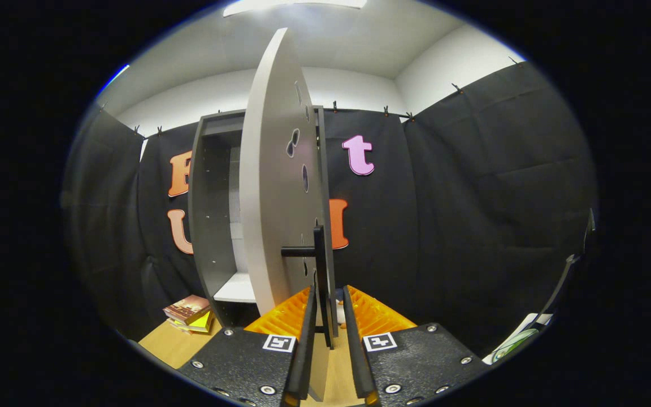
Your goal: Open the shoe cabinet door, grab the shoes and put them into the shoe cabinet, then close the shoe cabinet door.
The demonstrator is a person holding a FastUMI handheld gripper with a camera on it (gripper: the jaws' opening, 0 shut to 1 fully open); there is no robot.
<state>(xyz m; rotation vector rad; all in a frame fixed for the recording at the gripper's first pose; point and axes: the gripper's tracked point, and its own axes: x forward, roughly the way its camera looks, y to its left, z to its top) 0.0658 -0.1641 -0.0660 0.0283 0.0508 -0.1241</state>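
The shoe cabinet [209, 215] stands on the wooden table against the booth wall, grey outside with a pale shelf [238, 288] low inside. Its door [274, 186] is swung wide and I see it almost edge-on, straight ahead of me. A dark vertical handle [321, 265] runs along the door's free edge and reaches down between my fingers. My gripper [329, 291] is narrowed around this handle and the door's lower edge, with its fingertips [309, 297] close on either side. A small pale and orange thing [340, 308] peeks out just beyond the fingertips, too hidden to identify.
A short stack of books [190, 314] lies on the table [173, 342] left of the cabinet's foot. A white and green object [515, 342] sits low at the right. Black cloth walls close the booth on all sides.
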